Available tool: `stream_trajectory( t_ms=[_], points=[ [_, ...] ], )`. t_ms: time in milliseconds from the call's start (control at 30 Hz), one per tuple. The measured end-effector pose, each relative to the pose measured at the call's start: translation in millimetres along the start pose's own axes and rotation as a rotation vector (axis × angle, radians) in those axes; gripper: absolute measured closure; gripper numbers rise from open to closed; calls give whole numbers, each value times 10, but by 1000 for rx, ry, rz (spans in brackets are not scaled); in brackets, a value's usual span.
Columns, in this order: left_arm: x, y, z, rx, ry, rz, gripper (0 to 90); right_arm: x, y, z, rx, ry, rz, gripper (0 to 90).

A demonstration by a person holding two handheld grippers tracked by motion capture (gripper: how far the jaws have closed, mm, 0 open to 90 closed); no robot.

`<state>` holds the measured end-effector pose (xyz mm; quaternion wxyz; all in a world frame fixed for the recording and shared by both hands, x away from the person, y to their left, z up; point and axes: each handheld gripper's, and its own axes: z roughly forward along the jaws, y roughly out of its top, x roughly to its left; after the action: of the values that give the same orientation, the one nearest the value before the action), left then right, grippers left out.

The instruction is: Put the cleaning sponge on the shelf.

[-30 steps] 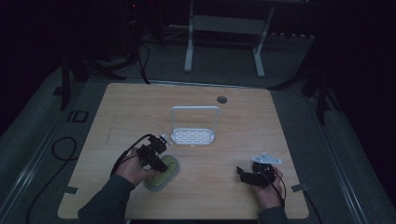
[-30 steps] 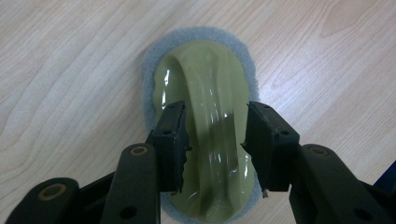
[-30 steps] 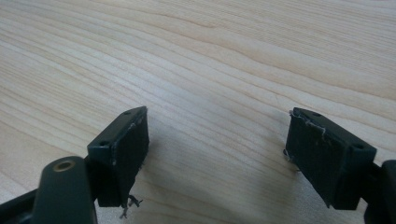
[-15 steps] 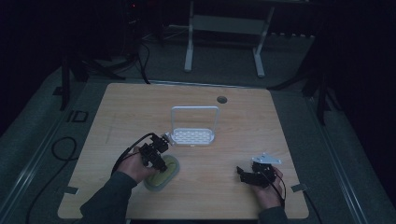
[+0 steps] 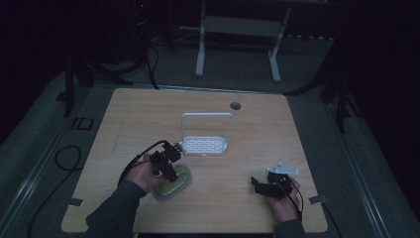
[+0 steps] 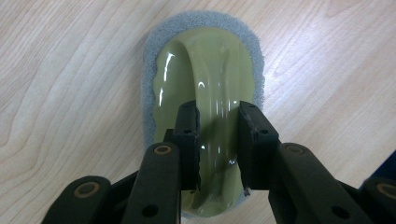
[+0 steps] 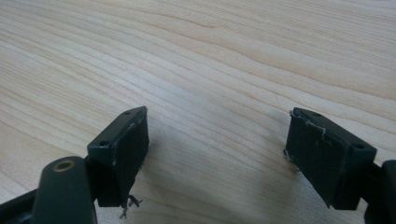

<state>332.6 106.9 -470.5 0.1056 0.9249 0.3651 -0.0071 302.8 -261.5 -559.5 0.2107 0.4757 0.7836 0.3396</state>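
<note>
Left tongs [image 6: 218,140] still clamp scrubber [image 6: 205,79] handle, no change vs earlier

One scrubber [image 6: 205,93] (green-handled), one rack [image 5: 204,145].

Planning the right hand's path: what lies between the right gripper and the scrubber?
Bare table in the high view, from right gripper to scrubber.
</note>
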Motion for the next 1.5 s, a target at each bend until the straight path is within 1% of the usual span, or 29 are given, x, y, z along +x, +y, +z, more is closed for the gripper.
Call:
stream_trajectory(
  t_ms=[67, 167, 267, 300, 367, 400, 467, 500, 533, 633, 667, 733, 867, 967, 1000, 1033, 1167, 1267, 1300, 1367, 1400, 1467, 1500],
  points=[
    [-7, 15, -8, 0, 1, 6, 719, 0, 0, 0, 0, 0, 0, 209],
    [-10, 39, -18, 5, -2, 28, 719, 1, 0, 0, 1, 1, 1, 209],
    [-19, 73, -28, -4, 1, 50, 719, 1, 0, 0, 1, 1, 1, 208],
    [-19, 73, -28, -4, 1, 50, 719, 1, 0, 0, 1, 1, 1, 208],
    [-24, 89, -35, -8, 4, 62, 719, 1, 0, 0, 2, 1, 1, 208],
    [-31, 102, -44, -23, 13, 83, 719, 0, 0, 0, 1, 1, 1, 208],
    [-31, 102, -44, -23, 13, 83, 719, 0, 0, 0, 1, 1, 1, 208],
    [-32, 125, -56, -29, 22, 106, 719, -1, 1, 1, 0, 0, -1, 208],
    [-37, 132, -56, -36, 24, 106, 719, -1, 1, 1, 0, 0, -1, 208],
    [-47, 152, -74, -48, 34, 132, 719, -2, 1, 1, -1, 0, -3, 208],
    [-47, 152, -74, -48, 34, 132, 718, -2, 1, 1, -1, 0, -3, 208],
    [-64, 171, -89, -65, 39, 157, 719, -1, 1, 1, 0, 0, 0, 208],
    [-84, 202, -117, -83, 48, 183, 718, 0, 1, 1, 0, 0, 0, 208],
    [-89, 220, -130, -87, 55, 198, 719, -1, 1, 1, 0, 1, 0, 208],
    [-92, 230, -138, -89, 56, 207, 719, -1, 1, 1, 0, 1, 0, 208],
    [-102, 245, -148, -105, 63, 223, 719, -1, 1, 1, 0, 1, 0, 208],
    [-116, 278, -175, -123, 73, 274, 719, -1, 1, 1, 0, 0, 0, 208],
    [-124, 291, -189, -131, 80, 287, 719, -1, 1, 1, 0, 1, 0, 208],
    [-123, 308, -209, -137, 87, 302, 719, 0, 1, 1, 0, 1, 0, 208],
    [-125, 315, -218, -142, 89, 306, 719, 0, 1, 1, 0, 1, 0, 207],
    [-126, 332, -240, -148, 95, 323, 719, 0, 1, 1, 0, 0, 1, 208],
    [-126, 332, -240, -148, 95, 323, 720, 0, 1, 1, 0, 1, 1, 208],
    [-125, 351, -265, -159, 100, 338, 720, 0, 1, 1, 0, 1, 1, 208]
  ],
)
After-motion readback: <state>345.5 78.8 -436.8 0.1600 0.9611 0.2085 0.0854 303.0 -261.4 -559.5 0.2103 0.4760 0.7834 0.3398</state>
